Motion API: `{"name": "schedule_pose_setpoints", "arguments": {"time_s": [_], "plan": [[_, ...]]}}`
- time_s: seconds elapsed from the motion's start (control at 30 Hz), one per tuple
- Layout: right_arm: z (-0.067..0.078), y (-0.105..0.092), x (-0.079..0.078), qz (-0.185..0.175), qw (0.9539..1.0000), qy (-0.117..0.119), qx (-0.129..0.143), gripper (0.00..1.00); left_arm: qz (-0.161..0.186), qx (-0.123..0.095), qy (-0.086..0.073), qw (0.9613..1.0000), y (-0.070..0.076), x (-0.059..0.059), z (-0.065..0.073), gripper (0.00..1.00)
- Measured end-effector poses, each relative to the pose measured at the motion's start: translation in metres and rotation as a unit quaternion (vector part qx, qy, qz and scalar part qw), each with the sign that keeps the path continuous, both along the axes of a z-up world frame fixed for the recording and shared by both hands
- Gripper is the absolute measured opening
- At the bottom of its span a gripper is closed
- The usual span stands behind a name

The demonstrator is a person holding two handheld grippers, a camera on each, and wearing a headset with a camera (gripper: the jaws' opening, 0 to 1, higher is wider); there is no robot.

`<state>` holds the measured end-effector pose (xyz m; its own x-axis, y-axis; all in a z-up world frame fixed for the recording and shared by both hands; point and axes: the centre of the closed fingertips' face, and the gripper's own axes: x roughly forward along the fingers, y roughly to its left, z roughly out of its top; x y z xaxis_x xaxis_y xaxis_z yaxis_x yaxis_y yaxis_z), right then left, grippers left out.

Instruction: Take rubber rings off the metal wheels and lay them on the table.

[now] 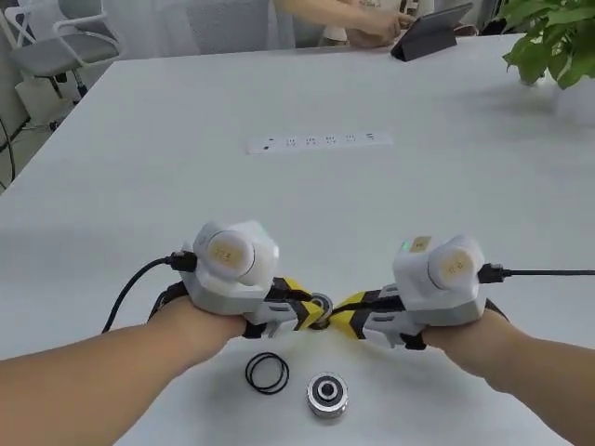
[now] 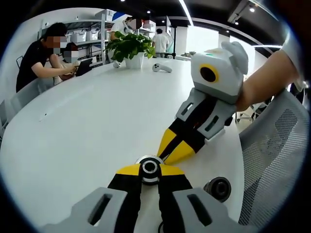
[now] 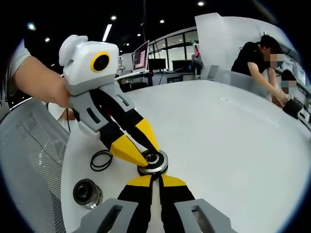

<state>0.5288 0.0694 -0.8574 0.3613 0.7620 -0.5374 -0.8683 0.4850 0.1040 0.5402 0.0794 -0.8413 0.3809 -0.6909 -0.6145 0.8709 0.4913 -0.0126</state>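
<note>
A metal wheel point(image 1: 321, 305) with a dark rubber ring on its rim is held just above the table between both grippers. My left gripper point(image 1: 310, 313) comes in from the left and is shut on the wheel point(image 2: 149, 167). My right gripper point(image 1: 337, 312) meets it from the right, its yellow tips pressed together on the ring at the wheel's edge point(image 3: 153, 164). Two black rubber rings point(image 1: 267, 373) lie overlapped on the table just in front. A second metal wheel point(image 1: 327, 393) stands beside them, near the table's front edge.
A white power strip point(image 1: 319, 141) lies mid-table. A potted plant point(image 1: 550, 42) stands at the far right. A person works at a tablet point(image 1: 428, 32) on the far side. Mesh chairs point(image 2: 272, 160) stand close to the near edge.
</note>
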Motion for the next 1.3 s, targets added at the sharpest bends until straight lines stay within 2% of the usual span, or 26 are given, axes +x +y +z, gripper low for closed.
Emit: {"name": "schedule_pose_setpoints", "arguments": {"time_s": [0.13,0.23,0.3,0.47,0.63,0.73,0.8,1.1,1.3], "plan": [[0.000,-0.002,0.000,-0.009,0.9999,0.007,0.003,0.00,-0.002,0.002,-0.002,1.0000,0.000,-0.001,0.000,0.07],[0.001,-0.002,0.000,-0.012,0.9999,0.006,0.001,0.00,-0.002,0.002,-0.003,1.0000,0.000,-0.001,0.000,0.07],[0.002,-0.003,-0.001,-0.010,0.9999,-0.002,-0.006,0.00,-0.002,0.004,-0.003,1.0000,0.000,-0.001,0.000,0.07],[0.003,-0.004,-0.001,-0.014,0.9999,0.001,-0.004,0.00,-0.001,0.003,-0.004,1.0000,0.000,-0.002,0.000,0.07],[0.003,-0.006,0.002,-0.044,0.9984,0.032,0.015,0.00,0.003,0.002,-0.001,1.0000,0.000,-0.003,0.000,0.07],[0.005,-0.008,0.007,-0.075,0.9944,0.060,0.044,0.00,0.004,0.002,-0.002,1.0000,0.000,-0.004,0.000,0.07],[0.008,-0.010,0.009,-0.086,0.9922,0.068,0.060,0.00,0.005,0.002,-0.001,1.0000,-0.001,-0.004,0.000,0.07],[0.015,-0.006,0.007,-0.094,0.9886,0.077,0.089,0.00,0.008,0.004,-0.002,1.0000,-0.002,-0.004,0.000,0.06],[0.016,-0.004,0.005,-0.090,0.9894,0.076,0.085,0.00,0.008,0.005,-0.003,0.9999,-0.002,-0.004,0.000,0.07]]}}
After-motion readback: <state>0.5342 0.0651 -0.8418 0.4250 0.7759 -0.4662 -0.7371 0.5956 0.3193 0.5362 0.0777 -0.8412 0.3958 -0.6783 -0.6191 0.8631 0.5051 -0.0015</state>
